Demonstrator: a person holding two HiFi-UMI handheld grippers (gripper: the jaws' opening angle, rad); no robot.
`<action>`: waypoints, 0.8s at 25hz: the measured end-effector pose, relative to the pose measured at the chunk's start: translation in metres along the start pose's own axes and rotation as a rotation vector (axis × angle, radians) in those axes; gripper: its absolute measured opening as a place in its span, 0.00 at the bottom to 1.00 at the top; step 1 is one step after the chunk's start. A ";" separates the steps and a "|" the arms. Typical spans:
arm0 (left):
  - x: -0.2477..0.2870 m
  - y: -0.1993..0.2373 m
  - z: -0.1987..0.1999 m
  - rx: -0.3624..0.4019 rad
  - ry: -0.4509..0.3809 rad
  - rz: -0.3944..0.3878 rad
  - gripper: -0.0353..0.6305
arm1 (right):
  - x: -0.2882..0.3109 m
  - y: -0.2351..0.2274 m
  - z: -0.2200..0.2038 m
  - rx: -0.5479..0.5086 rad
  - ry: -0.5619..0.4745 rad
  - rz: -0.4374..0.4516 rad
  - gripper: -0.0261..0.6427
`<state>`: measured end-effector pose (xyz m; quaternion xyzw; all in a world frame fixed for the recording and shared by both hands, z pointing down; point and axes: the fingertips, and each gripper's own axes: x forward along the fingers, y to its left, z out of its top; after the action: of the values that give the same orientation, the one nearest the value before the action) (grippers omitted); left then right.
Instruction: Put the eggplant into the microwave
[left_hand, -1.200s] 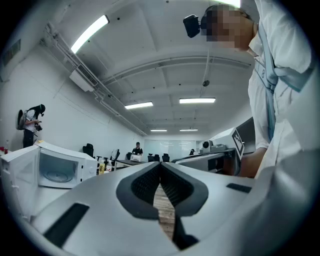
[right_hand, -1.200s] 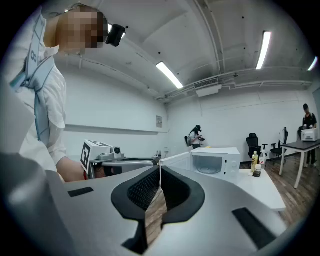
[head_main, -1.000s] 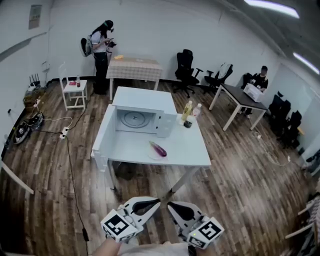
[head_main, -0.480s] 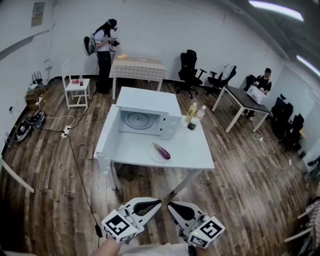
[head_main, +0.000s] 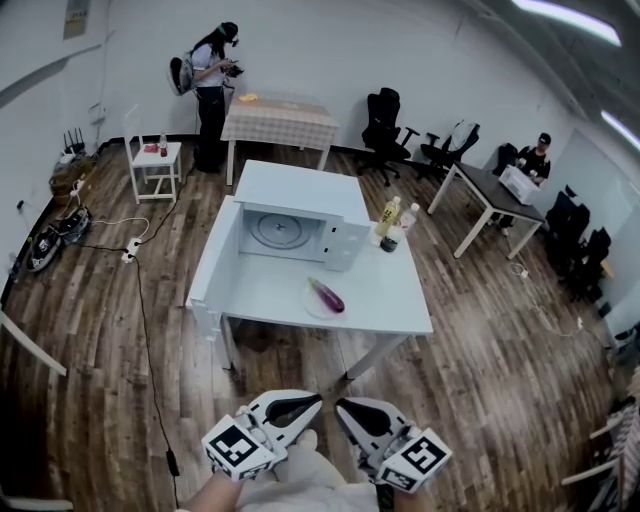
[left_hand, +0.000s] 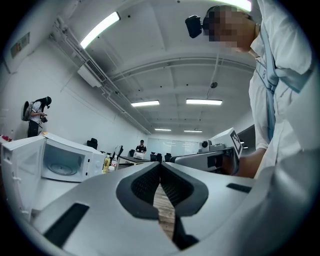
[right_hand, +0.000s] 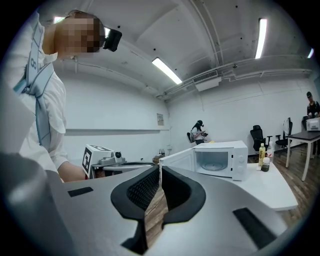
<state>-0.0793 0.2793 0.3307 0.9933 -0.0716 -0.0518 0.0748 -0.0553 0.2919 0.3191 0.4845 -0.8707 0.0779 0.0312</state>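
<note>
Both grippers are held low at the bottom edge of the head view, tips pointing toward the table, much where they are seen a second ago. The left gripper is seen with its jaws together and nothing between them; only wooden floor shows through the gap behind the meeting tips. The right gripper is likewise closed and empty. The eggplant is left lying on a pale plate on the table, in front of the microwave and well apart from both grippers. The microwave's door is swung open to the left, with the glass turntable visible inside. Compared with the earlier frame, the table and microwave are shown slightly larger and shifted a little rightward, and the eggplant is unmoved on its plate. Two bottles are kept just right of the microwave.
</note>
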 end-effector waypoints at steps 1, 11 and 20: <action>0.002 0.003 -0.001 0.001 0.004 -0.001 0.06 | 0.003 -0.004 -0.001 -0.001 0.005 -0.001 0.10; 0.026 0.072 -0.005 0.004 0.037 0.061 0.06 | 0.056 -0.066 -0.007 -0.051 0.044 0.060 0.10; 0.074 0.151 -0.019 -0.035 0.085 0.088 0.06 | 0.101 -0.165 -0.013 -0.056 0.069 0.074 0.10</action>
<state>-0.0249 0.1234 0.3658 0.9890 -0.1109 -0.0072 0.0972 0.0310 0.1238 0.3624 0.4478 -0.8884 0.0713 0.0716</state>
